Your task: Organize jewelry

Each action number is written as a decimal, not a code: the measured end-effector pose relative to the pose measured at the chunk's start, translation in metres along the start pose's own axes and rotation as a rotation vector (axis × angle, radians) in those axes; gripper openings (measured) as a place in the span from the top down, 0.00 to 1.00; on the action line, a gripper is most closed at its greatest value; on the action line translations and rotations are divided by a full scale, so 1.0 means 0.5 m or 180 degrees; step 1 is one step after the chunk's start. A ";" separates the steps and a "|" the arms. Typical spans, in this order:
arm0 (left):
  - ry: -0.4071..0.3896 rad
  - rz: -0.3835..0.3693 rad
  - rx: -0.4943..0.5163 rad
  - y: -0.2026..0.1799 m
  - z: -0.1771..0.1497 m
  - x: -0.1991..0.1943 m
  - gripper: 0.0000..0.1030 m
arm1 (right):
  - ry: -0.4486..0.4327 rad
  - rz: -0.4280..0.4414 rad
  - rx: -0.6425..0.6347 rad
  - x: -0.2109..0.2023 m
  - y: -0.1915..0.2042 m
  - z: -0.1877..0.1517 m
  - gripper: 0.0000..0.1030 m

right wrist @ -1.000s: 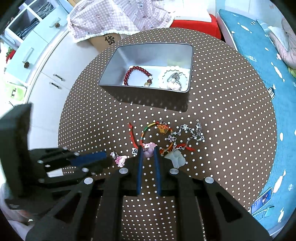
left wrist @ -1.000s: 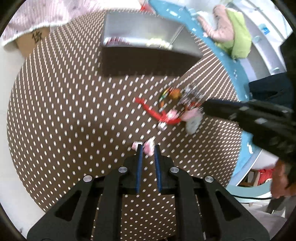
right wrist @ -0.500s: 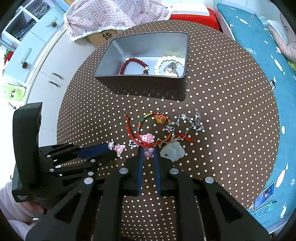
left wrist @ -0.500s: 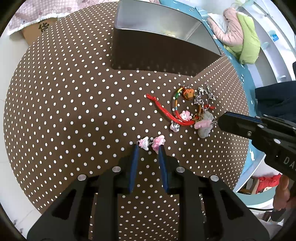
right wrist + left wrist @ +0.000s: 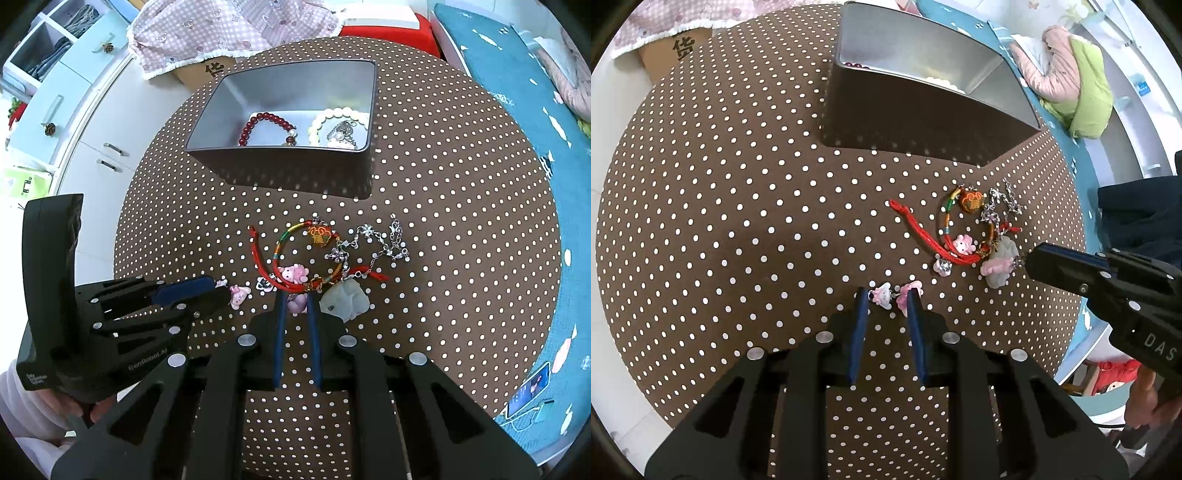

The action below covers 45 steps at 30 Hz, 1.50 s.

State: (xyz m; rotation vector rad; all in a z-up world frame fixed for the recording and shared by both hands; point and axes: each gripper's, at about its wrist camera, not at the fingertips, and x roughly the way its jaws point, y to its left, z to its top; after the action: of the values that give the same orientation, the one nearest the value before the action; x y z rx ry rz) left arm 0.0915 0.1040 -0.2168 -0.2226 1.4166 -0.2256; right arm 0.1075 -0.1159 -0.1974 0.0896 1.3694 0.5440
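A grey metal tin (image 5: 280,168) stands on the round brown dotted table (image 5: 461,221) and holds a red bead bracelet (image 5: 258,127) and a white bead bracelet (image 5: 338,114). A tangle of jewelry lies in front of it: a red cord (image 5: 258,254), a rainbow bracelet (image 5: 295,230), a silver chain (image 5: 384,245), a pale green stone (image 5: 345,301). My left gripper (image 5: 886,297) is open around two small pink charms (image 5: 892,295) on the cloth. My right gripper (image 5: 295,299) is narrowly open around a pink charm (image 5: 297,304), also seen in the left wrist view (image 5: 995,266).
A cardboard box (image 5: 207,72) under a pink checked cloth (image 5: 236,26) sits beyond the table. White cabinets (image 5: 74,122) are at the left, a blue mat (image 5: 517,92) at the right. A phone (image 5: 528,391) lies at the lower right.
My left gripper has opened wider and now brackets the two pink charms. My right gripper has drawn back slightly, its tips at the pink charm by the green stone.
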 end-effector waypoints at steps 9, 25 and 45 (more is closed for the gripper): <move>-0.0005 -0.0073 0.0033 -0.004 -0.015 0.015 0.89 | 0.0011 0.0007 -0.0014 0.001 0.004 0.004 0.90; 0.0006 -0.0131 -0.0026 -0.013 -0.005 0.012 0.97 | 0.0005 0.0008 -0.0017 -0.005 0.008 0.005 0.90; -0.0081 0.0082 0.0114 -0.048 0.028 0.019 0.92 | -0.0045 0.0035 -0.0012 -0.023 0.002 0.012 0.90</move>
State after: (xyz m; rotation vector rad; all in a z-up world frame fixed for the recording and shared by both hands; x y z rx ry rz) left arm 0.1064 0.0784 -0.2171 -0.1770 1.3882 -0.2262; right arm 0.1119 -0.1184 -0.1854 0.0979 1.3547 0.5542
